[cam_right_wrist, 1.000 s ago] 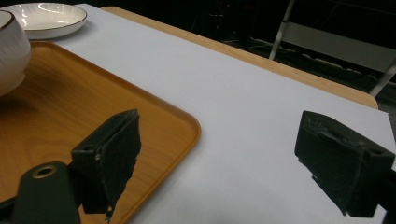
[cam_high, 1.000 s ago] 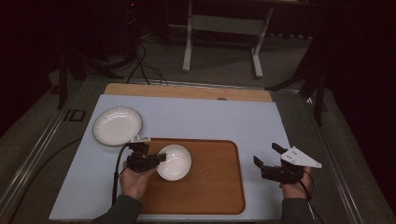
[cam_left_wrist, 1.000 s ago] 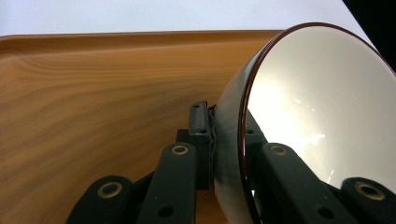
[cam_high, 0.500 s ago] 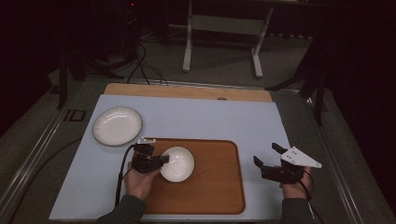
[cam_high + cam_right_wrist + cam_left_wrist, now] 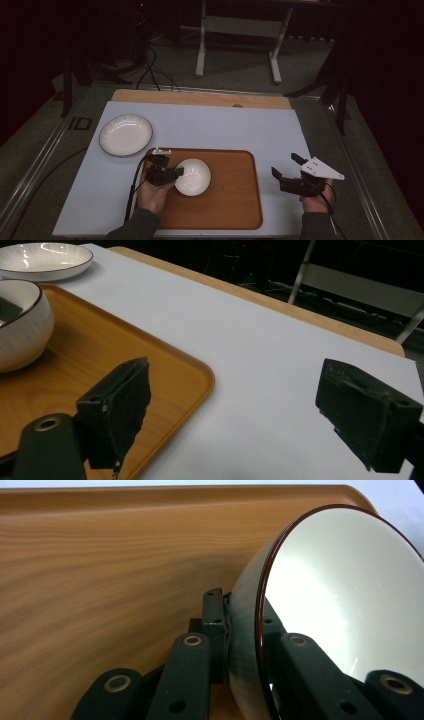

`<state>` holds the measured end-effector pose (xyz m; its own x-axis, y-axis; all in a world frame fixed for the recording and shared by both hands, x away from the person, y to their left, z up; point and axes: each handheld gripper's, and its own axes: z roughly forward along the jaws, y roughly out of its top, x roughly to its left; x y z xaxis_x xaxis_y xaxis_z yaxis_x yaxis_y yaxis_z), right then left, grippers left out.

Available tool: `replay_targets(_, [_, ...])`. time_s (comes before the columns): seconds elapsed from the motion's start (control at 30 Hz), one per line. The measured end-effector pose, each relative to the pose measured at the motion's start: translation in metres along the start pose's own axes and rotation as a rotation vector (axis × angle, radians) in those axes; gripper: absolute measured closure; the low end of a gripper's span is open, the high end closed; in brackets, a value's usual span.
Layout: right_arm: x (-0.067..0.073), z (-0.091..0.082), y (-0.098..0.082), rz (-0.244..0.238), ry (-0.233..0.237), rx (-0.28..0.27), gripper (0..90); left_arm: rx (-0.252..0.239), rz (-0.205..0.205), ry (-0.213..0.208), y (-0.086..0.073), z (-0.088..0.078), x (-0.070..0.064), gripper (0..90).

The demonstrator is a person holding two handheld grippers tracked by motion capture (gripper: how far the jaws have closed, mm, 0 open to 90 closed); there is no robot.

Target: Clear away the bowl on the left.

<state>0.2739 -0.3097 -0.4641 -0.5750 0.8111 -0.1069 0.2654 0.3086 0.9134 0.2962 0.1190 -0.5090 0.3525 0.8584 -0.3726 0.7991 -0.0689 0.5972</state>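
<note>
Bowl (image 5: pixel 193 176) sits on tray (image 5: pixel 235 200), left gripper (image 5: pixel 172 172) pinching its rim w/ thin hold. Could slip or tip if lifted fast. Right gripper (image 5: pixel 286 169) spread, idle over counter (image 5: pixel 225 127).

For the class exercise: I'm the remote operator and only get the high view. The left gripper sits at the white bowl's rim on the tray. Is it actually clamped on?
Observer: Yes. In the left gripper view the left gripper pinches the bowl wall, one jaw inside, one outside.
Operator: Anything special about the rim?
Observer: It has a thin dark brown edge line.
Operator: And the right gripper?
Observer: Right gripper is open with nothing between its jaws, over the white mat beside the tray corner.
</note>
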Motion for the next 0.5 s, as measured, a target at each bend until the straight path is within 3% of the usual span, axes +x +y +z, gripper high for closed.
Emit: replay_targets(0.5, [-0.0003, 0.0, 0.0001, -0.002, -0.001, 0.001, 14.1, 0.01, -0.003, -0.003, 0.0009, 0.0046, -0.0006, 82.5])
